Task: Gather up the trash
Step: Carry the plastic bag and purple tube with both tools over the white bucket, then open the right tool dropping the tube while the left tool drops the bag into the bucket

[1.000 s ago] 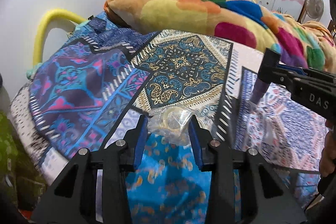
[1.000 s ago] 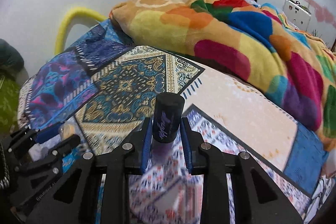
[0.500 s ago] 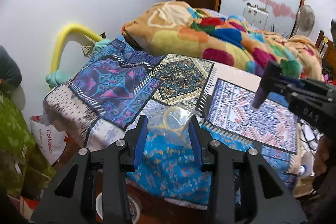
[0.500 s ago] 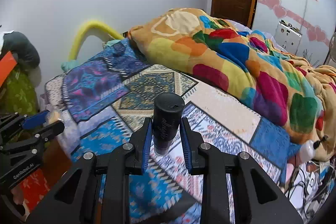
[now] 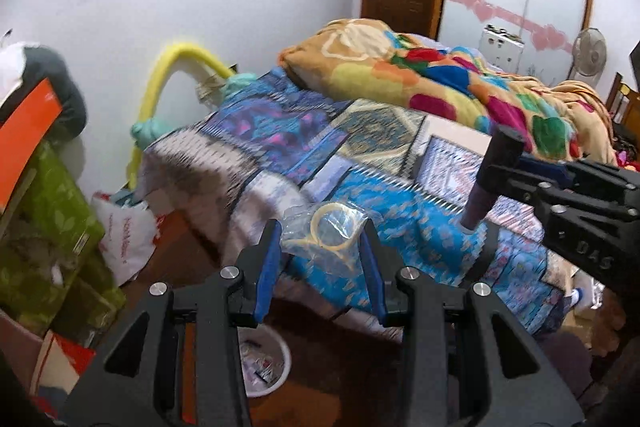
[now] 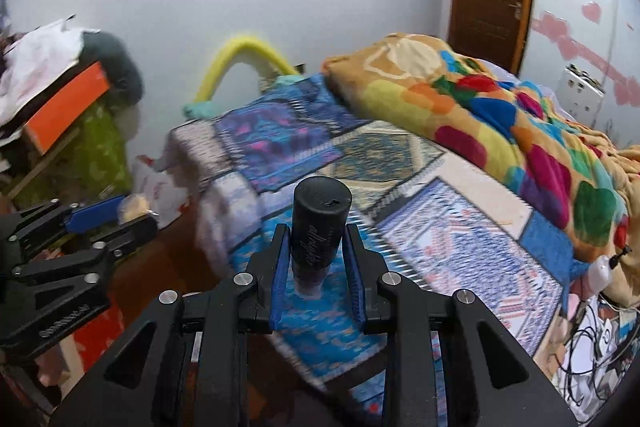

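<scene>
A crumpled clear plastic bag [image 5: 324,233] with a yellowish ring inside is pinched between the blue pads of my left gripper [image 5: 320,231], held in the air off the bed's near corner. My right gripper [image 6: 316,233] is shut on a dark bottle [image 6: 320,227] with a black cap and a purplish lower body, held upright. In the left wrist view the right gripper [image 5: 496,169] and its bottle [image 5: 476,207] hang to the right. In the right wrist view the left gripper [image 6: 120,217] and its bag [image 6: 134,207] show at the left edge.
A bed with a patchwork cover [image 5: 360,155] and a colourful blanket [image 5: 440,79] fills the middle. A white bin [image 5: 262,363] holding scraps stands on the dark floor below my left gripper. A white carrier bag [image 5: 128,235] and green boxes [image 5: 52,227] crowd the left. Cables [image 6: 592,339] lie at the right.
Both grippers have pulled back from the bed and risen, each keeping its item. The bed looks smaller, and the floor, the white bin and the boxes at the left have come into view.
</scene>
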Demonstrator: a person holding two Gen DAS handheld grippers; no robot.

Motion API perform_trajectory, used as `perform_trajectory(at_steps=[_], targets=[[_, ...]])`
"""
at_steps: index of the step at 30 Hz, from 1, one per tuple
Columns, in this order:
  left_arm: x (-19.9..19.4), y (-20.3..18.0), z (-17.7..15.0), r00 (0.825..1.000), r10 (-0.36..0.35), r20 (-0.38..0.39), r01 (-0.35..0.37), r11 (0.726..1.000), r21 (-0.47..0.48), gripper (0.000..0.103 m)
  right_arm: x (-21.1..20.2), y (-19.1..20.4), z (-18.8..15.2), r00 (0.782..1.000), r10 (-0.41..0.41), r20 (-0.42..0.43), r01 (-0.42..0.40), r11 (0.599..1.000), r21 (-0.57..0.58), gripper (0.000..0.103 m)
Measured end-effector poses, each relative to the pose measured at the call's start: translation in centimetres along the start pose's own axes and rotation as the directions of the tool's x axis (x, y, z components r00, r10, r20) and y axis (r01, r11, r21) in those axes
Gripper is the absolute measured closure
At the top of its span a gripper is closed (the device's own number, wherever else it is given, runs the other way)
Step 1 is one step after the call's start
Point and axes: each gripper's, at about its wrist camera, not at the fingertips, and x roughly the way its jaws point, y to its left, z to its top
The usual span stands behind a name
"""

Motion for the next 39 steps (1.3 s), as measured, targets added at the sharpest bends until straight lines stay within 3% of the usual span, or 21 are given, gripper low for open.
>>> perform_trajectory(at_steps=[8,15,22,28,33,36,39], targets=[[0.7,5.7,-4.7,0.995,0.064,-0.080,-0.071,0.994,-0.087,0.065,1.2,5.9,-1.6,0.993,0.104,-0.051,-0.107,0.992,-0.062,0.079],[2.4,10.8,-9.5,0.979,0.098,-0.179,-0.126,0.980,-0.154,0.065,5.2,10.5,-3.5,0.975,0.162,-0.153,-0.180,0.977,-0.111,0.079],[5.5,14.4,-14.2,0.953,0.105,-0.284,-0.173,0.959,-0.224,0.065,10.8,14.7,-6.1,0.936,0.188,-0.298,-0.233,0.964,-0.125,0.079],[8.0,16.9,-17.8,0.927,0.089,-0.365,-0.199,0.941,-0.274,0.065,15.4,16.6,-7.9,0.877,0.223,-0.425,-0.283,0.956,-0.082,0.079],[10.1,18.2,-19.8,0.910,0.032,-0.414,-0.188,0.921,-0.341,0.065,18.7,17.7,-8.8,0.839,0.228,-0.494,-0.292,0.955,-0.057,0.079],[11.2,18.5,-20.2,0.908,0.017,-0.419,-0.181,0.918,-0.353,0.065,19.9,18.2,-8.8,0.816,0.249,-0.521,-0.311,0.950,-0.032,0.079],[12.0,18.3,-19.9,0.908,-0.004,-0.420,-0.163,0.918,-0.360,0.065,20.4,18.4,-8.3,0.812,0.262,-0.522,-0.320,0.947,-0.023,0.079]])
